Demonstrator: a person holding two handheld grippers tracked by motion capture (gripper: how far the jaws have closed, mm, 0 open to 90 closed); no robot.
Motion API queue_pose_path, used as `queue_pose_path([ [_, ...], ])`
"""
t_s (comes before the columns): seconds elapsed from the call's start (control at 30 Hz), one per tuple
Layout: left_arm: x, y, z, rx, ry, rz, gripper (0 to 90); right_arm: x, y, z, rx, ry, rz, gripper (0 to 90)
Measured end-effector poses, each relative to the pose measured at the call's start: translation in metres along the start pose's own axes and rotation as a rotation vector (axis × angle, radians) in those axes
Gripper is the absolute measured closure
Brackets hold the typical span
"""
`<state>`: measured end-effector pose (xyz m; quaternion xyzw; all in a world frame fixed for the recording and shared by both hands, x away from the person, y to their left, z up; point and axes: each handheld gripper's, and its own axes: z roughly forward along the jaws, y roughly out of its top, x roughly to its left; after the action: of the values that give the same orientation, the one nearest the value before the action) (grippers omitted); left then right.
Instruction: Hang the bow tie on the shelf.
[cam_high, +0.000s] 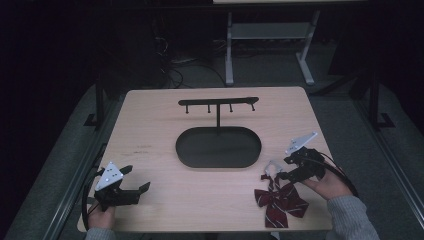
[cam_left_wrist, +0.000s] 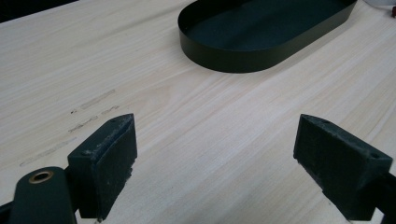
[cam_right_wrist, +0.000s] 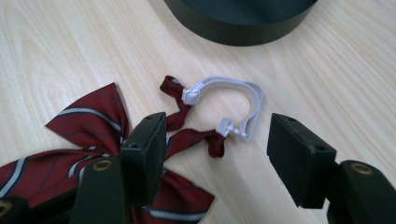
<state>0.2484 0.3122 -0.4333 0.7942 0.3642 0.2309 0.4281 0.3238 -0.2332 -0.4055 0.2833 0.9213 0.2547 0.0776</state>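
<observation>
— High view first: how far along are we?

— Barely started, I judge. The bow tie (cam_high: 279, 201) lies flat on the table (cam_high: 150, 135) near its front right corner, and the hooks on the black stand (cam_high: 218, 104) behind the oval tray (cam_high: 218, 147) are all bare — so the pick-up and the hanging are left, if the stand is where it goes.

— Where does it sit relative to my right gripper (cam_right_wrist: 215, 154)?

— In the right gripper view its jaws are spread wide and hold nothing. The grey strap loop (cam_right_wrist: 243, 100) lies between and just beyond the jaw tips, and the red striped fabric runs under the left-hand jaw.

— And the other one?

— My left gripper (cam_left_wrist: 215, 158) is released too, jaws apart over bare wood, well apart from the bow tie — the tray is ahead of it.
</observation>
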Motion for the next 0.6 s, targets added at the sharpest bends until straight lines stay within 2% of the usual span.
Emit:
queue_pose_path([
  [0.07, 0.0, 0.0, 0.0, -0.001, 0.003, -0.001, 13.1, -0.004, 0.004, 0.006, 0.024, 0.011, -0.019, 40.3],
  [0.2, 0.001, 0.0, -0.001, 0.001, 0.004, -0.002, 13.1, -0.009, 0.01, 0.012, 0.05, 0.014, -0.023, 42.0],
  [0.43, 0.001, 0.0, -0.002, -0.003, 0.007, -0.003, 13.1, -0.016, 0.022, 0.025, 0.101, 0.014, -0.023, 48.3],
  [0.6, 0.002, 0.0, -0.003, -0.004, 0.005, -0.003, 13.1, -0.021, 0.023, 0.034, 0.139, 0.01, -0.017, 50.5],
])
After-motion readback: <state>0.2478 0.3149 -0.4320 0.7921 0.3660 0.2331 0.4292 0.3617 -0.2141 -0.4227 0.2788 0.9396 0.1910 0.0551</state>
